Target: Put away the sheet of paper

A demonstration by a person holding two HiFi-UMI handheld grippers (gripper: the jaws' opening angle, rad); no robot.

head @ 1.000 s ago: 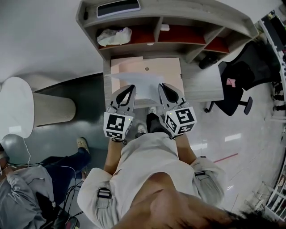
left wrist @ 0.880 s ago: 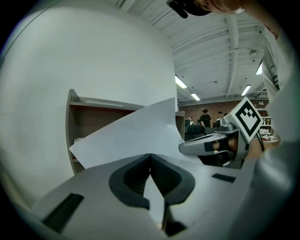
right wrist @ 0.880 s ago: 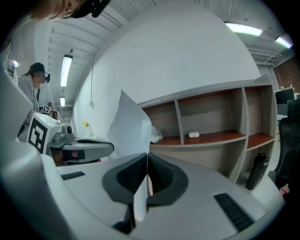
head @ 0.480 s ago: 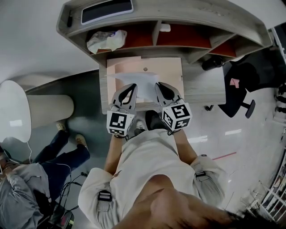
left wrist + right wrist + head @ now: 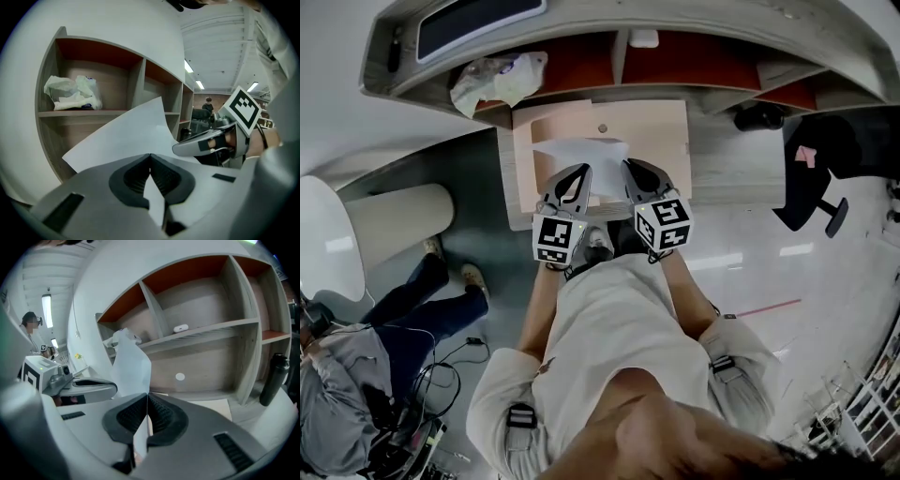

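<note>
**Item: sheet of paper** [image 5: 581, 155]. White and blank, it is held in the air over the pink mat [image 5: 661, 131] on the surface [image 5: 727, 173]. Whether its far edge touches the mat cannot be told.

**Hold.** The left claw [image 5: 578, 176] is clenched on the sheet's near edge, and the paper runs back between the pads [image 5: 161, 176]. The right claw [image 5: 635, 172] is clenched on the same edge, just beside the left.

**Governing relation.** The sheet runs forward from both claws toward the shelf [image 5: 623, 56]. Its gripped edge lies crosswise, from one claw to the other, and the far part curls upward. Neither hand is nearer, since both hold it, so the sheet probably has to be carried or laid down by the two together.

**Nearby.** In the shelf are a crumpled bag [image 5: 492, 80] in the left bay and a small white object [image 5: 180, 327] in the middle bay. A dark bottle [image 5: 272, 376] stands at the right.

**Writing.** None can be read. The marker cube [image 5: 555, 241] on each claw bears square patterns only.
</note>
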